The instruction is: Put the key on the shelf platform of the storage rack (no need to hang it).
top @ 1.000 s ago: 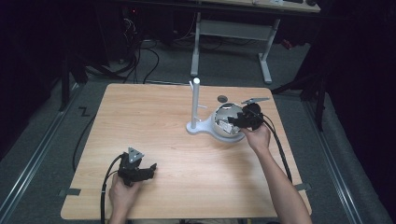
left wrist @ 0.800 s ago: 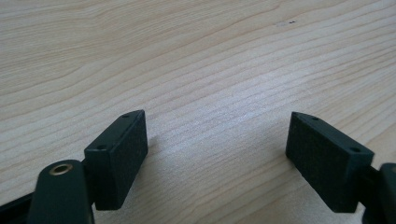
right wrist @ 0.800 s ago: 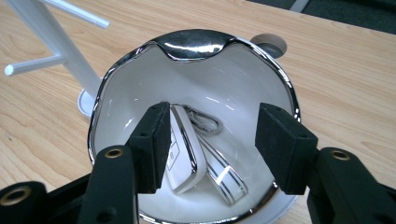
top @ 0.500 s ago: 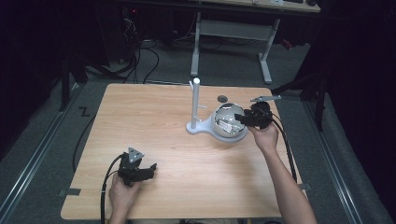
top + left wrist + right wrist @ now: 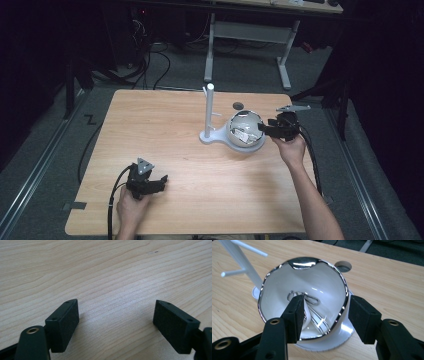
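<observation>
A white cup with a chrome rim [image 5: 245, 131] lies tipped on the round base of a white peg stand [image 5: 210, 112], right of the table's middle. Its opening faces my right gripper [image 5: 263, 129]. In the right gripper view the cup [image 5: 287, 280] is close up. That right gripper [image 5: 327, 302] is open and straddles the cup's near rim, one jaw inside and one outside. My left gripper [image 5: 160, 181] rests at the front left of the table. Its jaws [image 5: 116, 305] stand wide open over bare wood with nothing between them.
A small round hole [image 5: 238, 105] sits in the tabletop [image 5: 150, 130] just behind the cup. The stand's thin pegs [image 5: 249, 251] stick out to the cup's left. Beyond the table's far edge are a desk frame [image 5: 250, 35] and floor cables.
My right gripper has drawn a little to the right, from over the cup to its right rim. The cup, stand and left gripper have not moved.
</observation>
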The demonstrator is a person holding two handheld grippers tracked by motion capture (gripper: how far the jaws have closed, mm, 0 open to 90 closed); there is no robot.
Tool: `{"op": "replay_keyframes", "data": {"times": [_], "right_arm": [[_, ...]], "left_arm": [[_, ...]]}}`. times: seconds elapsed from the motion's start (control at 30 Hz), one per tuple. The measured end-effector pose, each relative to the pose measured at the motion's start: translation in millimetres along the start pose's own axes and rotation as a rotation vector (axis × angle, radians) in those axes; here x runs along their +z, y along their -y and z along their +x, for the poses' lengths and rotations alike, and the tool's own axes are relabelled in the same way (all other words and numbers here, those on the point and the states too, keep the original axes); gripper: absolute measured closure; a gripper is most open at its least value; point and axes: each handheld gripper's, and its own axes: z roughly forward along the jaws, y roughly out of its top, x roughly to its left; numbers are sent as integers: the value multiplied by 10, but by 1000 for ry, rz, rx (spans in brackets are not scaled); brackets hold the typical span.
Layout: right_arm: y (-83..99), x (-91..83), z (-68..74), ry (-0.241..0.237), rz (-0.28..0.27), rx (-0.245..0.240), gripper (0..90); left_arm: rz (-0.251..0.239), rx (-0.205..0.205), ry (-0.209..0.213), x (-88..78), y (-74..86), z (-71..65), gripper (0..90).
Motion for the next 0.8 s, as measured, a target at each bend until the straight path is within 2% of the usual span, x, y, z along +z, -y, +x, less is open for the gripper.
{"op": "replay_keyframes", "data": {"times": [0.13, 0.3, 0.5, 0.8], "right_arm": [[22, -56, -14, -5, 10, 1, 470], [52, -176, -14, -26, -14, 11, 468], [162, -288, -14, -30, 5, 18, 461], [167, -497, 53, -38, -26, 17, 462]], "left_arm": [[0, 0, 0, 0, 0, 0, 212], [0, 0, 0, 0, 0, 0, 212], [0, 0, 0, 0, 0, 0, 212], [1, 3, -2, 1, -1, -5, 206]]}}
